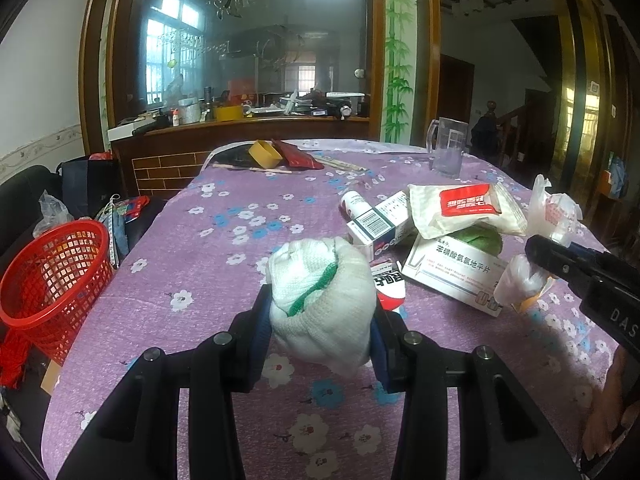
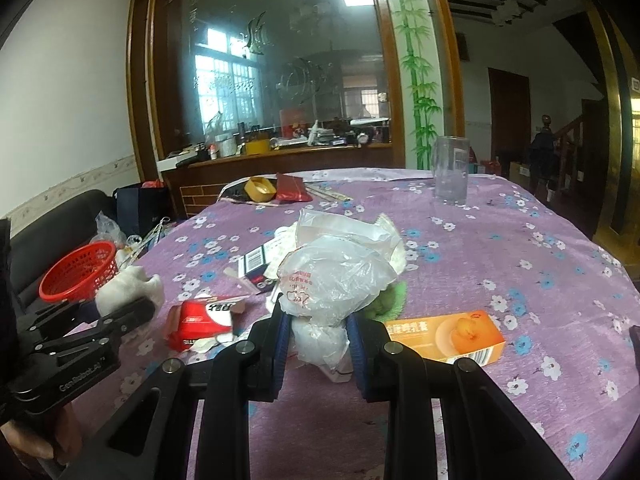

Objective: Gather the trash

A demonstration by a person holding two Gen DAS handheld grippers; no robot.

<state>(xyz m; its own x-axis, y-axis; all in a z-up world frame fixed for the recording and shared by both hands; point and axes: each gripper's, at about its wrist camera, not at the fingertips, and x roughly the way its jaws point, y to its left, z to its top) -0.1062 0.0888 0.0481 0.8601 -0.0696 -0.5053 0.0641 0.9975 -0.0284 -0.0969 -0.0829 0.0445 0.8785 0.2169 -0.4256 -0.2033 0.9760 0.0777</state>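
My left gripper (image 1: 320, 320) is shut on a crumpled white cloth wad (image 1: 320, 296) with a green mark, held above the purple flowered tablecloth (image 1: 208, 264). My right gripper (image 2: 318, 336) is shut on a crumpled clear plastic bag (image 2: 336, 280); it also shows in the left wrist view (image 1: 536, 260). A red mesh trash basket (image 1: 52, 280) stands at the table's left edge, also in the right wrist view (image 2: 78, 270). Medicine boxes (image 1: 452, 276), a white snack wrapper (image 1: 464, 208), a red packet (image 2: 204, 320) and an orange box (image 2: 448, 336) lie on the table.
A clear plastic jug (image 1: 448, 148) stands at the far right of the table. A yellow tape roll (image 1: 264, 154), a red pouch (image 1: 300, 156) and chopsticks lie at the far edge. A black sofa (image 1: 24, 196) with bags is left of the table.
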